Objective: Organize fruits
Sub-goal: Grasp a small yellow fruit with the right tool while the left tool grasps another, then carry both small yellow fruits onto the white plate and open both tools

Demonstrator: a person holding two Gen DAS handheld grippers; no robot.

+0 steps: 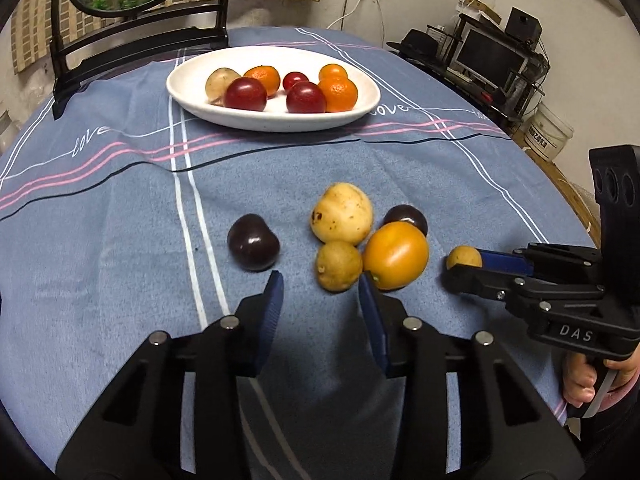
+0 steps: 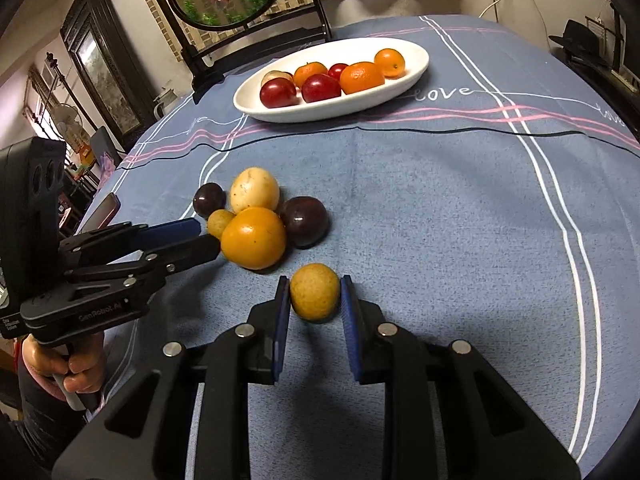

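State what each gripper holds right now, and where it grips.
The right gripper has its pads against the two sides of a small yellow fruit sitting on the tablecloth. The left gripper is open and holds nothing.

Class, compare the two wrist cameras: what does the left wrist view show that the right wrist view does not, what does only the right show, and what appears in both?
Only the left wrist view: a monitor on a rack and a white bucket.

Only the right wrist view: a framed dark cabinet and a phone at the table edge.

Both: the white plate of fruit, the loose fruit cluster around the large orange fruit, and the small yellow fruit between the right gripper fingers.
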